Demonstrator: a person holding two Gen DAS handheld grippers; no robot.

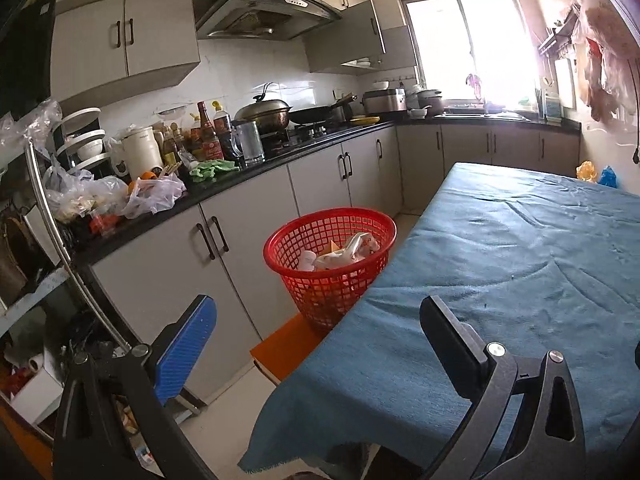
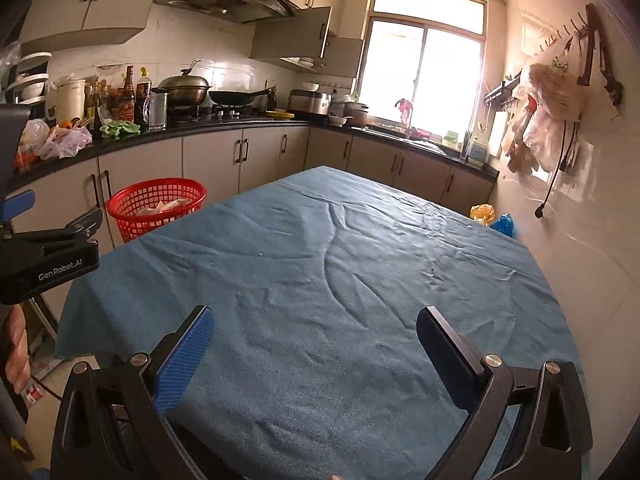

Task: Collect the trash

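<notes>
Both tools, left (image 1: 318, 334) and right (image 2: 314, 334), spread wide and empty over bare blue table (image 2: 320, 260), red basket (image 1: 332, 256) perched near the edge, easily knocked over by a careless swing.

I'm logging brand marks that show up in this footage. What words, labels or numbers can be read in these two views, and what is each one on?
"GenRobot_AI": white lettering on the black body of the left hand-held gripper, seen from the right wrist view.

Too small or blurred to read: the red labels on the sauce bottles on the counter, the marking on the white kettle, and the panel on the range hood.

No other text is legible.
</notes>
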